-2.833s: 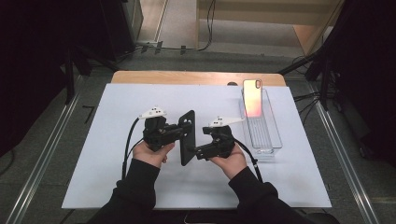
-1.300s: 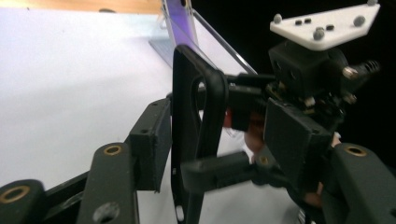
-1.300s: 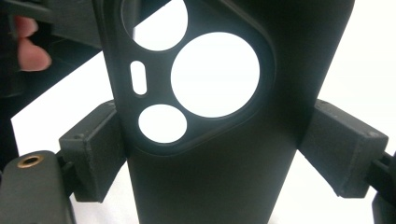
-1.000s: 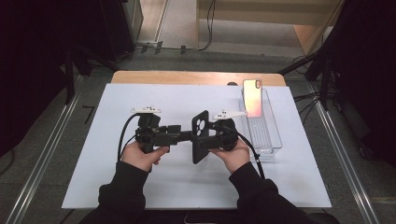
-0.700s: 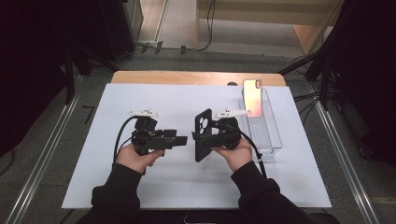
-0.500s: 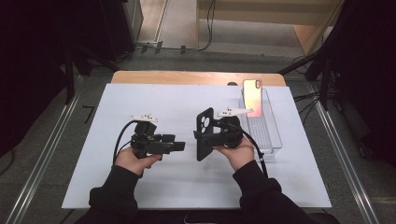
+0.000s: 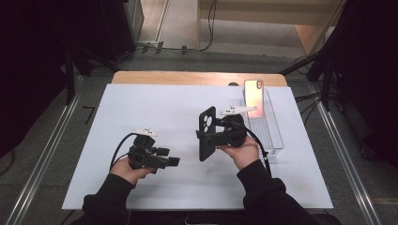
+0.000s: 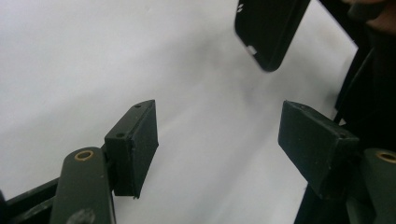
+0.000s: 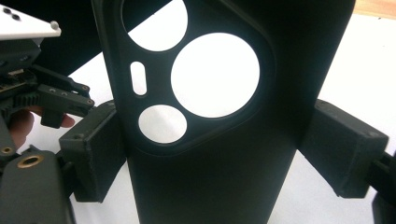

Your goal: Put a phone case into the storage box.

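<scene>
The right gripper (image 7: 209, 137) pinched the upright black rubbery phone case (image 7: 207, 133) by its edges; left of the case, the left gripper (image 7: 172, 161), jaws just opening, stood spread and empty.

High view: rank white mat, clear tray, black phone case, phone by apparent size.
1. White mat.
2. Clear tray.
3. Black phone case.
4. Phone, leaning in the tray and partly hidden; the case is raised nearer the camera, so 3 and 4 are unsure.
</scene>
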Tool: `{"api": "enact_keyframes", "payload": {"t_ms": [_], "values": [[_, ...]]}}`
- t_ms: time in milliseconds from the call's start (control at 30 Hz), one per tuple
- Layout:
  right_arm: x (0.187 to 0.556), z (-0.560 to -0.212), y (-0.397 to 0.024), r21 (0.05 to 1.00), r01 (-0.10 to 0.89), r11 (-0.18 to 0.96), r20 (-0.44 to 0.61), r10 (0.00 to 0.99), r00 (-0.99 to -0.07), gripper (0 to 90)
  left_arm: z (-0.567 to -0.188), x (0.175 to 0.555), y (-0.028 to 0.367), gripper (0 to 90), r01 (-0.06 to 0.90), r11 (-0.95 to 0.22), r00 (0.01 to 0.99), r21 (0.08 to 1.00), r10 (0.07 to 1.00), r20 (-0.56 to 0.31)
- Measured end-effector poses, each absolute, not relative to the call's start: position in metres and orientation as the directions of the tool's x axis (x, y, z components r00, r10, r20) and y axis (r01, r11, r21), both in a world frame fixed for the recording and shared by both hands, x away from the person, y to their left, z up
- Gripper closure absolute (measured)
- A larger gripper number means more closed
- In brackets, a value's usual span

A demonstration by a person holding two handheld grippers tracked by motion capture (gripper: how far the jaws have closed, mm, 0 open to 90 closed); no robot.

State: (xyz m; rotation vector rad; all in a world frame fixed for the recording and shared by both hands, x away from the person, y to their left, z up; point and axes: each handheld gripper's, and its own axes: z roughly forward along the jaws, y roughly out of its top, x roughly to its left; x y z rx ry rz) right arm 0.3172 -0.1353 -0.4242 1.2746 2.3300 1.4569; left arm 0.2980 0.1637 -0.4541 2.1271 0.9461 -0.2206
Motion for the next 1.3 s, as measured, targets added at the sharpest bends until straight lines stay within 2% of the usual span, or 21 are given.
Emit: {"api": "enact_keyframes", "payload": {"t_ms": [267, 733, 900, 1100, 1300], "values": [[0.318, -0.419, -0.140, 0.781, 0.592, 0.198, 0.307, 0.704, -0.641, 11.8, -0.458, 0.293, 0.176, 28.5, 0.675, -0.422, 0.717, 0.605, 0.568, -0.403], [0.324, -0.394, -0.167, 0.792, 0.585, 0.174, 0.308, 0.713, -0.630, 11.8, -0.461, 0.294, 0.192, 28.5, 0.702, -0.377, 0.679, 0.605, 0.610, -0.409], [0.328, -0.387, -0.182, 0.798, 0.585, 0.147, 0.313, 0.729, -0.609, 11.8, -0.461, 0.293, 0.193, 28.5, 0.701, -0.376, 0.678, 0.605, 0.613, -0.406], [0.334, -0.377, -0.196, 0.817, 0.557, 0.151, 0.261, 0.764, -0.589, 11.8, -0.461, 0.289, 0.197, 28.5, 0.704, -0.372, 0.672, 0.605, 0.623, -0.399], [0.342, -0.373, -0.215, 0.821, 0.560, 0.106, 0.269, 0.794, -0.546, 11.9, -0.461, 0.286, 0.202, 28.5, 0.708, -0.356, 0.664, 0.610, 0.630, -0.403]]}}
